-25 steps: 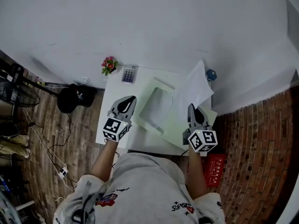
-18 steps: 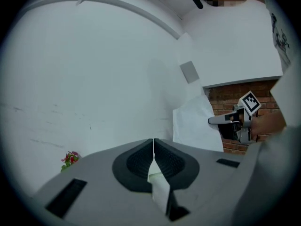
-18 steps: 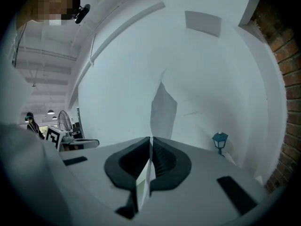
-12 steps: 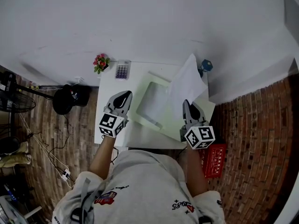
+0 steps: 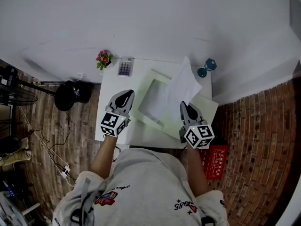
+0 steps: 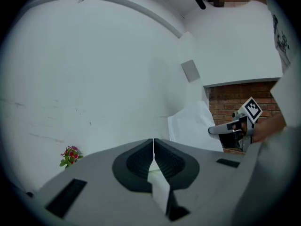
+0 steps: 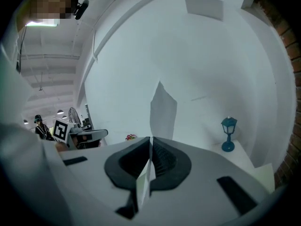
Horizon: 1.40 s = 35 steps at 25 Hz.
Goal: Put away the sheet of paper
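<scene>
**Filing in progress:** A person at a white worktop (image 5: 112, 86) works 2 hand-held grippers over what looks like an open pale green folder (image 5: 203, 106).

The right gripper (image 5: 186, 106), at the folder's near right edge, is clenched on the lower edge of the sheet of paper (image 5: 183, 84). The sheet stands tilted above the folder's right half, its free top corner leaning toward the wall. Holding it by 1 edge seems meant to keep the limp sheet under control, so it can be laid flat on the folder rather than crumpled.

The left gripper (image 5: 125, 95), just left of the folder, has its jaws pressed together. A thin white strip (image 6: 157, 187) shows between them in its own view, and whether that is a flap of the folder cannot be told. Its post there looks chosen to steady the folder or hold it open for the sheet.

Beyond the folder's far edge stand a small flower pot (image 5: 103, 59), a calculator (image 5: 125, 67) and a blue lantern ornament (image 5: 207, 68), all out of the way. The sheet is not yet filed.
</scene>
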Motion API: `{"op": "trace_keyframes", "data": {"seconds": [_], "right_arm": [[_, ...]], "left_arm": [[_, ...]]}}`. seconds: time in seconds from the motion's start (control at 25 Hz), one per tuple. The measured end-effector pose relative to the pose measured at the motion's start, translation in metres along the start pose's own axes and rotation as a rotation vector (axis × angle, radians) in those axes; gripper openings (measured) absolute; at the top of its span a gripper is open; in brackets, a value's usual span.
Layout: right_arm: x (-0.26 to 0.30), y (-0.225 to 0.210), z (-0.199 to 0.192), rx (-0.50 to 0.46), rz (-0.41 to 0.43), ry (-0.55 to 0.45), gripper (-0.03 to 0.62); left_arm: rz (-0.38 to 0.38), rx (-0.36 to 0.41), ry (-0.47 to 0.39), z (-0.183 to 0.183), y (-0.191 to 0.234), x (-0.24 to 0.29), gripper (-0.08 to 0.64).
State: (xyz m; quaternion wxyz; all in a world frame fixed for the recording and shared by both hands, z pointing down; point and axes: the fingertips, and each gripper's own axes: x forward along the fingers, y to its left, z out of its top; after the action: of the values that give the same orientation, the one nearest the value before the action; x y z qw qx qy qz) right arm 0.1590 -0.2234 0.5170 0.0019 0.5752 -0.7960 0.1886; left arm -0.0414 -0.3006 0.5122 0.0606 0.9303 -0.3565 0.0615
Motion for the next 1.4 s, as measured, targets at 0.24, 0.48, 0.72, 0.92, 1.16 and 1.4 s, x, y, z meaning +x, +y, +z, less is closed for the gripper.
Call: {"op": "trace_keyframes", "data": {"seconds": [0.24,0.48,0.72,0.92,1.16,1.4], "right_arm": [[0.007,0.005,-0.027,0.059,0.046,0.046,-0.003],[0.018,0.01,-0.056,0.085,0.081,0.103,-0.003],[0.025,0.02,-0.069,0.103,0.14,0.142,-0.003],[0.029,0.024,-0.072,0.122,0.171,0.154,-0.003],[0.037,0.005,-0.11,0.251,0.114,0.264,-0.003],[0.042,-0.018,-0.139,0.359,0.057,0.342,-0.003]], "left_arm": [[0.03,-0.009,0.006,-0.004,0.001,-0.011,0.025],[0.055,-0.018,0.007,-0.007,0.0,-0.022,0.025],[0.081,-0.025,0.009,-0.012,-0.002,-0.032,0.025],[0.106,-0.033,0.015,-0.016,0.002,-0.039,0.025],[0.116,-0.039,0.022,-0.021,0.002,-0.042,0.025],[0.115,-0.048,0.035,-0.025,0.002,-0.04,0.025]]}}
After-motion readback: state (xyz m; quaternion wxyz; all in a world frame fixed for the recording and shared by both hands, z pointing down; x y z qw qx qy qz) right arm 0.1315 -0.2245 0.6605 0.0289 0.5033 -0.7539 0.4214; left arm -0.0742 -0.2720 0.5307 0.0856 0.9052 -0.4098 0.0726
